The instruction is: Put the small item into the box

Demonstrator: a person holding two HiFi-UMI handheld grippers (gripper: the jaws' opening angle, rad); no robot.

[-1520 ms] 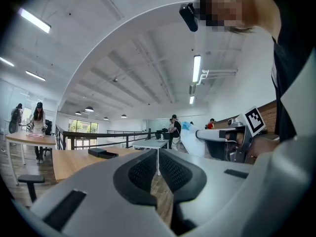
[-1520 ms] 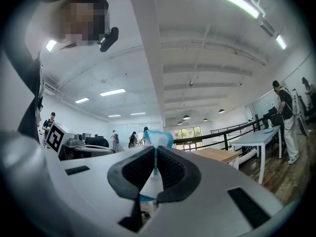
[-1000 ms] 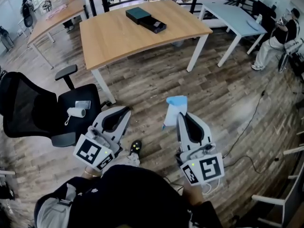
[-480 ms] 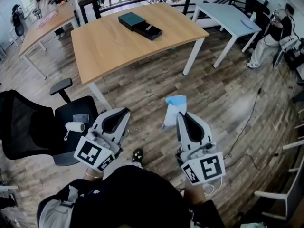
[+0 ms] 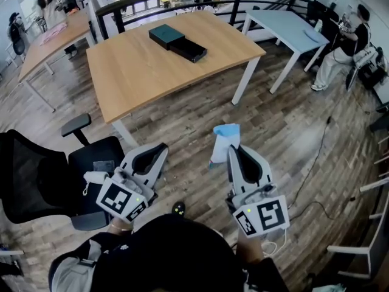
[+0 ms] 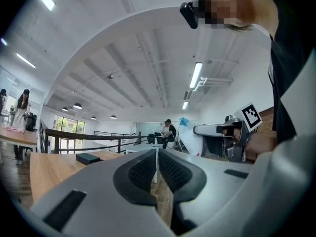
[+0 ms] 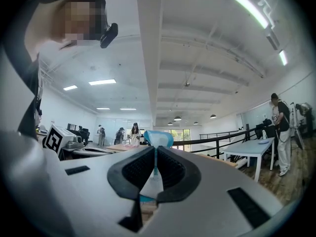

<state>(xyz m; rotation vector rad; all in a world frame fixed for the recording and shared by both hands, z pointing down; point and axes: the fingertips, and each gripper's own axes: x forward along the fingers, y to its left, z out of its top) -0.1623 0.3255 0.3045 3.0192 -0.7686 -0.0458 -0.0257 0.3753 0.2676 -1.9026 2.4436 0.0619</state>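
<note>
Your right gripper [image 5: 233,149] pinches blue-white packet [image 5: 223,136] by near edge: looks light, floppy, crushable; mild squeeze suits. Left gripper [image 5: 159,149] closed, empty. Box [image 5: 168,35] far.

table [image 5: 152,72] nearer, chair [image 5: 36,175] closer to left gripper [image 5: 159,149]

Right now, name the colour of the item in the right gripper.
The small item in the right gripper is light blue and white; clearest in head view.
</note>
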